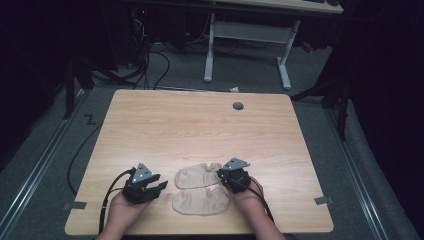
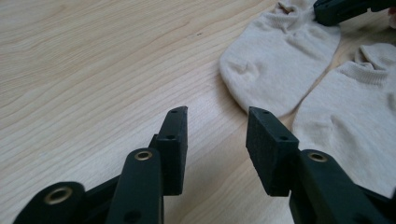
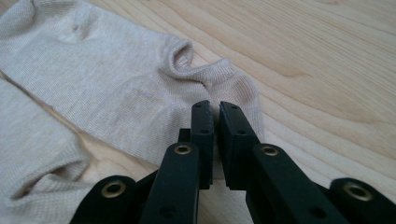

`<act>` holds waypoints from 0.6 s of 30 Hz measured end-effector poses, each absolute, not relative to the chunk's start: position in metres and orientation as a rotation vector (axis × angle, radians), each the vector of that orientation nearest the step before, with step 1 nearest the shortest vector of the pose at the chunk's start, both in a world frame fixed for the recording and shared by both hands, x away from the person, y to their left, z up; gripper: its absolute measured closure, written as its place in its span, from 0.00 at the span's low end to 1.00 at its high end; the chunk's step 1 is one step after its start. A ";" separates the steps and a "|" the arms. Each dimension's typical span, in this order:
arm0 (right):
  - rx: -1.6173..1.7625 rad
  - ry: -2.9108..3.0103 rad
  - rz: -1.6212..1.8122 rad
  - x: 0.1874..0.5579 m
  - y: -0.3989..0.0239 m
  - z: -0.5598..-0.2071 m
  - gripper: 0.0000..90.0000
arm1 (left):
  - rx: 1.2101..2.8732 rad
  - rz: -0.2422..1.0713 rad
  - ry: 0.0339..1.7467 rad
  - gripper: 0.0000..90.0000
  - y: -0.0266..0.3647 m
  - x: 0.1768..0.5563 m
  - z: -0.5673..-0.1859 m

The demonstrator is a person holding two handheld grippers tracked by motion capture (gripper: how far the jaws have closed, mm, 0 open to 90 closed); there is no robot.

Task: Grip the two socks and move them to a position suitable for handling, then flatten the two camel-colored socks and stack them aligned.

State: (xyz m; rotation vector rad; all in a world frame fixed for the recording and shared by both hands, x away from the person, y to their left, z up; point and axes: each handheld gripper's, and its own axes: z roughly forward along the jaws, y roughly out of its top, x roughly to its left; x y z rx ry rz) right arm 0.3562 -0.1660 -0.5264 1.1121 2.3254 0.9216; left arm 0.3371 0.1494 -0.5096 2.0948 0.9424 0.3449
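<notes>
Two beige socks lie side by side near the surface's (image 1: 150, 125) front edge — the far sock (image 1: 196, 176) pinched at its cuff by the right tongs (image 3: 216, 122) (jaws nearly together), the near sock (image 1: 201, 201) free. Left tongs (image 2: 217, 122) rest spread just beside them.

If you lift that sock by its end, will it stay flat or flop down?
Probably flop: the far sock is thin knit cloth, already wrinkled at its opening. It looks light, so the right hand-held gripper, closed at its cuff, should lift it easily. It may drag on the near sock.
</notes>
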 end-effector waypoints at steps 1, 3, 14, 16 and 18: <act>1.101 2.329 0.921 0.356 -0.165 -0.527 0.94 | 2.091 0.338 0.942 0.65 0.147 0.339 -0.511; 1.090 2.330 0.919 0.355 -0.163 -0.527 0.94 | 2.090 0.322 0.936 0.64 0.142 0.343 -0.514; 1.075 2.298 0.939 0.353 -0.166 -0.523 0.83 | 2.143 0.336 0.939 0.63 0.114 0.358 -0.527; 1.102 2.245 0.985 0.352 -0.172 -0.517 0.80 | 2.134 0.336 0.948 0.64 0.114 0.359 -0.527; 1.151 2.217 1.007 0.354 -0.177 -0.515 0.77 | 2.132 0.337 0.962 0.65 0.115 0.360 -0.527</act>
